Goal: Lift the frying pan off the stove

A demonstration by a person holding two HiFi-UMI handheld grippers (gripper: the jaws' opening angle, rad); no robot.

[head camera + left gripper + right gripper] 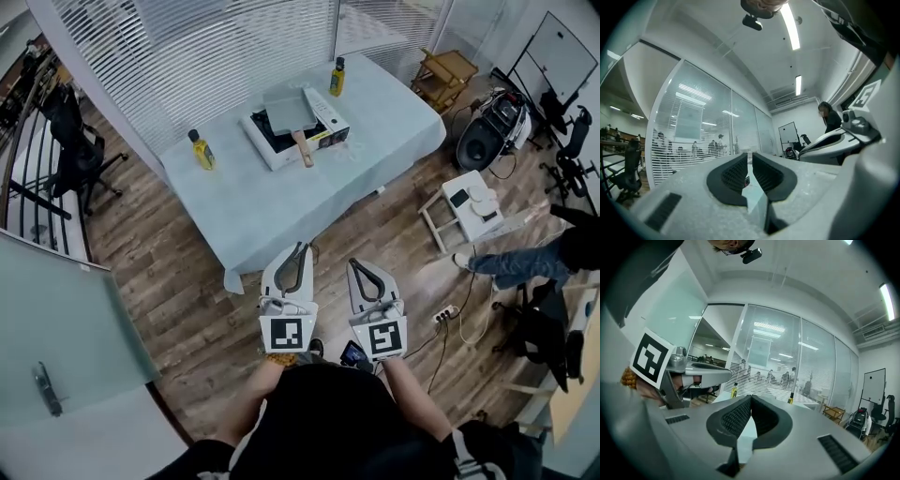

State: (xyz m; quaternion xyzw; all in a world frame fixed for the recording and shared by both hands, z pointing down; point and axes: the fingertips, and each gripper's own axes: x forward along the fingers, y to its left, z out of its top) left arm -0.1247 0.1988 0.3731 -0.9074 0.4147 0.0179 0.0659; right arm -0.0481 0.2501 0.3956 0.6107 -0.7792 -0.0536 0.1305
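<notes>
A grey square frying pan (290, 109) with a wooden handle (304, 148) sits on a white portable stove (295, 131) on the table with the pale cloth (281, 202). Both grippers are held close to the person's body, well short of the table. My left gripper (298, 251) is shut with nothing in it, and the same holds for my right gripper (355, 266) beside it. In the left gripper view the black pads (736, 174) nearly meet. The right gripper view shows its pads (737, 418) pressed together, with the table far ahead.
Two yellow bottles stand on the table, one at the left (201, 150) and one at the far edge (337, 77). An office chair (70, 141) is at the left, a white stool (466, 208) and a wooden cart (444, 75) at the right. A seated person's legs (525, 258) reach in from the right.
</notes>
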